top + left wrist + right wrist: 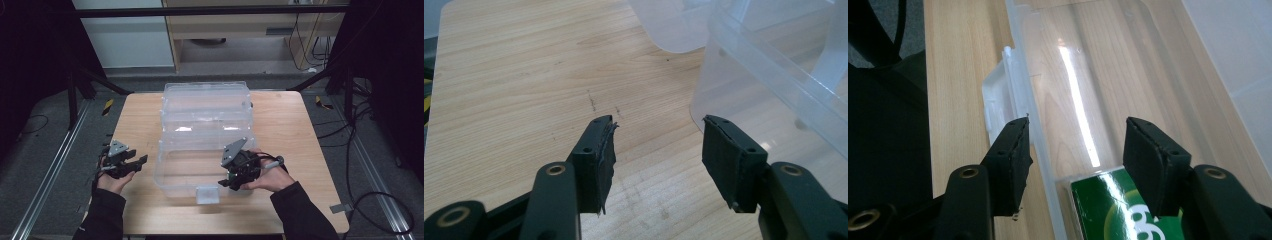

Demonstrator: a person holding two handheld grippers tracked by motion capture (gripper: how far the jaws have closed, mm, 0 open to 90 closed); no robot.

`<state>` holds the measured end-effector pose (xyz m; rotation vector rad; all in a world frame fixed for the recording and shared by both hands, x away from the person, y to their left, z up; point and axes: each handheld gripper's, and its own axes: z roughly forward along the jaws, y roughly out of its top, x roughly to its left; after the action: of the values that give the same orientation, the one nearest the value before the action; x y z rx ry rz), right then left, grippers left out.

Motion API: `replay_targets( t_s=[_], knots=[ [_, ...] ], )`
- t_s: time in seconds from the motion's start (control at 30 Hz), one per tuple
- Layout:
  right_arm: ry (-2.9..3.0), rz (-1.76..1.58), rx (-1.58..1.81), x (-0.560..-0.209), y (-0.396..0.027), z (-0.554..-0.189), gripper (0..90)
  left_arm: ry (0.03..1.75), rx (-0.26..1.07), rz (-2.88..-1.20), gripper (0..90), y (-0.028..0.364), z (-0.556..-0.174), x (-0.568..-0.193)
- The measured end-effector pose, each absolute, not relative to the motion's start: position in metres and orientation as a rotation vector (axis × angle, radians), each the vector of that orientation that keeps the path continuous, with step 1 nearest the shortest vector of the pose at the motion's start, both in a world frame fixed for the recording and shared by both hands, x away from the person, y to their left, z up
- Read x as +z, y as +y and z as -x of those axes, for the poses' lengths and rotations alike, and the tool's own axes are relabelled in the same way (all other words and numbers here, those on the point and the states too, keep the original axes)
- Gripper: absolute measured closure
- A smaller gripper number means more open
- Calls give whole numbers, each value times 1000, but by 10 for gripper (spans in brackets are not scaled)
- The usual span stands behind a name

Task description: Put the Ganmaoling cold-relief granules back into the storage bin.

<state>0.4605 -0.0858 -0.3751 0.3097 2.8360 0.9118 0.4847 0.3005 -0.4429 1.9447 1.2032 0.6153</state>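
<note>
Green box [1108, 210] in clear bin [1148, 75]

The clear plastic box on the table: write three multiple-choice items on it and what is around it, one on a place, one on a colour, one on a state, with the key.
1. Where is the left gripper?
A. over the table, left of the clear box
B. inside the box
C. behind the box

2. What colour is the packet between the right gripper jaws?
A. red
B. green with white print
C. blue

3. How does the lid of the box stand?
A. shut and latched
B. lying beside the table
C. open, folded back behind the box

Key: 1 A, in the high view it is over bare wood beside the box's left wall. 2 B, the right gripper view shows it. 3 C, the box top is open and the lid lies behind it.
</note>
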Motion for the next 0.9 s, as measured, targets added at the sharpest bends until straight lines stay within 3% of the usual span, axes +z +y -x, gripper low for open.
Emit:
replay_targets(
  t_s=[0.53, 0.9],
  knots=[
    [2927, -246, 792, -386, -67, -460, 452, 1191, 615, -1940, 460, 302, -485, -443],
    [2972, -242, 711, -392, -62, -460, 505, 1185, 630, -1942, 460, 302, -485, -440]
  ],
)
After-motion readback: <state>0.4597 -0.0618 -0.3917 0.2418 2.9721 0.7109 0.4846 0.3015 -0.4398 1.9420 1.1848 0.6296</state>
